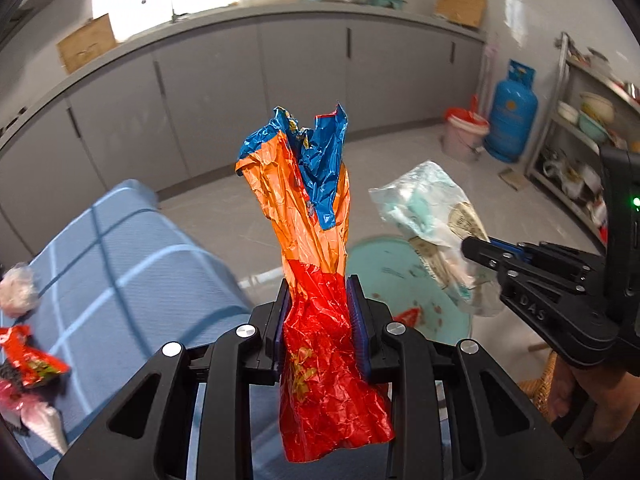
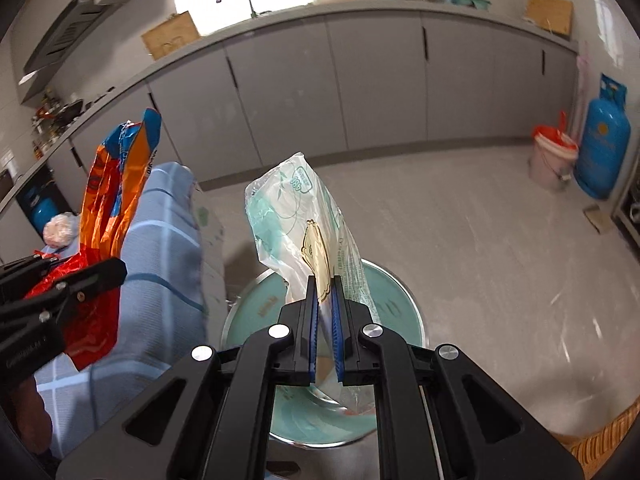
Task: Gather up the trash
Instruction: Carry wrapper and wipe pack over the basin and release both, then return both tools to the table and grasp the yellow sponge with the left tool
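Grey cabinets (image 2: 360, 80) curve across the top of both views above a pale floor (image 2: 480, 240). A blue checked table (image 1: 132, 264) fills the lower left, a teal bin (image 2: 392, 300) sits centre. The left gripper (image 1: 318, 312) angles downward, fingers pinching a crumpled red-orange wrapper (image 1: 308, 216). The right gripper (image 2: 325, 312) tilts likewise, fingers pressed on a clear plastic bag (image 2: 296, 216) above the bin.

Each scene is viewed from a fisheye camera mounted just behind a gripper's two fingers, angled downward toward the floor. The crumpled red-orange-blue foil wrapper (image 1: 316, 280) is seen close up in the left wrist view, the clear green-printed plastic bag (image 2: 308, 236) in the right. The round pale-green bin (image 2: 396, 304), blue checked cloth (image 1: 132, 264) and grey cabinets (image 1: 248, 92) are shared.
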{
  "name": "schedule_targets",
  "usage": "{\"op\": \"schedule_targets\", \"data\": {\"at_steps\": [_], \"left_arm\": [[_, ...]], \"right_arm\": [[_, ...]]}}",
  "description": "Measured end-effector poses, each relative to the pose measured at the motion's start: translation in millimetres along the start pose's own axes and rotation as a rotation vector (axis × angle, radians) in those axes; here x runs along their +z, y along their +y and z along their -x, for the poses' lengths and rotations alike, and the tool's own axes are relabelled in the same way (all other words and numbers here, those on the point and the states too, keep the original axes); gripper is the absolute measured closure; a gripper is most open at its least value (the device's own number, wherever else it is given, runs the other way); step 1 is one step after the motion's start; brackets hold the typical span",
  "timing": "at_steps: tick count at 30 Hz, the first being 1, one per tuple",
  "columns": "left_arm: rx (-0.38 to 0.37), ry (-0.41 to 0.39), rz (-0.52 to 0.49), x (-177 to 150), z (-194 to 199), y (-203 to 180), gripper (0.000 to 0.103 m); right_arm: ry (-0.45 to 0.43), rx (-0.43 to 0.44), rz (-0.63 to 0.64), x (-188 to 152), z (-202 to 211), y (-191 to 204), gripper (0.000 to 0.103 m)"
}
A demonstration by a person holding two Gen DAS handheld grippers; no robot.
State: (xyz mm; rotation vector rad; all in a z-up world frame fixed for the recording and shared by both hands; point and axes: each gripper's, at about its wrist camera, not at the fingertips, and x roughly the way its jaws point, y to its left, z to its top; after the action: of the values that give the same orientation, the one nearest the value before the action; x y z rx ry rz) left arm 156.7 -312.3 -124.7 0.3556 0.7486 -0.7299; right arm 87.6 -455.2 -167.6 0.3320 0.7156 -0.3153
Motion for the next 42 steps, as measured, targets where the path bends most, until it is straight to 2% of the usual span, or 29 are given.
{"op": "schedule_targets", "data": {"at_steps": [4, 6, 7, 8, 9, 12, 14, 22, 32, 42], "left_arm": [[-0.032, 0.037, -0.019, -1.0, -20.2, -12.0, 0.072], [-0.041, 0.051, -0.022, -3.3, -28.2, -15.8, 0.06], [-0.041, 0.055, -0.025, -4.3, -30.8, -17.4, 0.041], [-0.024, 0.054, -0.028, -5.7, -33.5, -18.0, 0.028], [-0.011, 0.052, -0.029, -6.7, -34.7, -18.3, 0.026], [-0.002, 0.065, -0.027, -8.7, -38.2, -14.5, 0.026], [0.026, 0.06, -0.02, -8.9, -37.0, -8.5, 0.021], [0.118, 0.026, 0.041, -8.8, -14.8, 22.6, 0.015], [0.236, -0.006, 0.142, -19.9, 27.6, 76.7, 0.015], [0.421, -0.047, 0.291, -64.3, 104.4, 167.6, 0.013]], "right_arm": [[0.024, -0.01, -0.024, -6.3, -11.5, -12.5, 0.093], [0.025, -0.006, -0.037, -7.6, -15.3, -15.4, 0.088], [0.022, -0.002, -0.047, -8.9, -18.7, -18.2, 0.084], [0.021, -0.003, -0.053, -9.4, -21.0, -20.4, 0.065], [0.022, -0.006, -0.059, -10.3, -23.2, -22.6, 0.056], [0.035, -0.009, -0.076, -13.9, -29.8, -26.7, 0.056], [0.034, -0.013, -0.081, -15.1, -29.6, -27.2, 0.054], [0.03, -0.045, -0.051, -16.1, -16.0, -12.7, 0.047], [0.023, 0.031, 0.041, -18.5, -2.9, 48.3, 0.046], [0.006, 0.141, 0.162, -16.0, 10.8, 134.2, 0.042]]}}
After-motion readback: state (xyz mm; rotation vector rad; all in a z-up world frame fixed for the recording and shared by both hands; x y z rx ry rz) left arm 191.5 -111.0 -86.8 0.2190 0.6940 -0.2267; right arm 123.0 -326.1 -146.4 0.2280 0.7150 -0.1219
